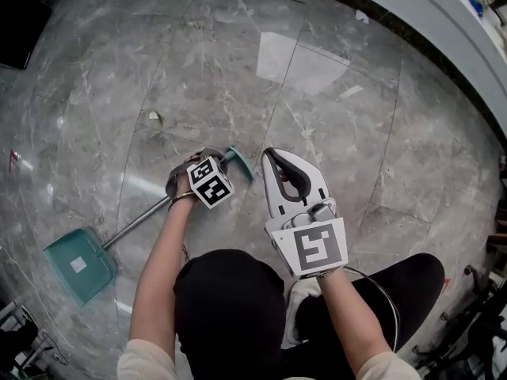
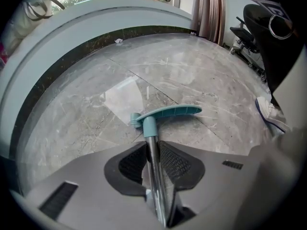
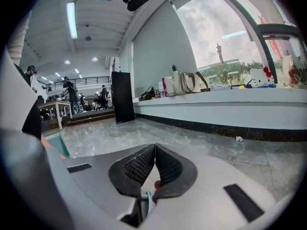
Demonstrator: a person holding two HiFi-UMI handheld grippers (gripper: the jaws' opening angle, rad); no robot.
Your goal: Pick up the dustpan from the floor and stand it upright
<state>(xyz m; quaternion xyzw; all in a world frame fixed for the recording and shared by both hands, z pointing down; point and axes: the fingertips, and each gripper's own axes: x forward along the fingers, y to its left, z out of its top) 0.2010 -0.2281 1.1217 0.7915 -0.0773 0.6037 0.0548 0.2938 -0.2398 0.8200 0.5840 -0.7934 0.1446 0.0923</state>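
Observation:
The dustpan lies on the grey marble floor: its teal pan [image 1: 79,266] is at the lower left, and a metal pole [image 1: 139,224] runs up to a teal T-handle [image 1: 238,162]. My left gripper [image 1: 207,158] is shut on the pole just below the handle. In the left gripper view the pole [image 2: 153,164] runs between the ribbed pads, with the handle [image 2: 168,113] just beyond the left gripper [image 2: 152,146]. My right gripper [image 1: 277,158] hovers beside the handle, shut and empty; its pads meet in the right gripper view [image 3: 155,150]. A corner of the pan [image 3: 60,145] shows at left.
A pale curved ledge [image 1: 428,22] with a dark base bounds the floor at the far right. A black panel [image 1: 16,22] stands at the top left. Small scraps [image 1: 153,117] lie on the floor. Chair legs and cables [image 1: 475,307] crowd the lower right.

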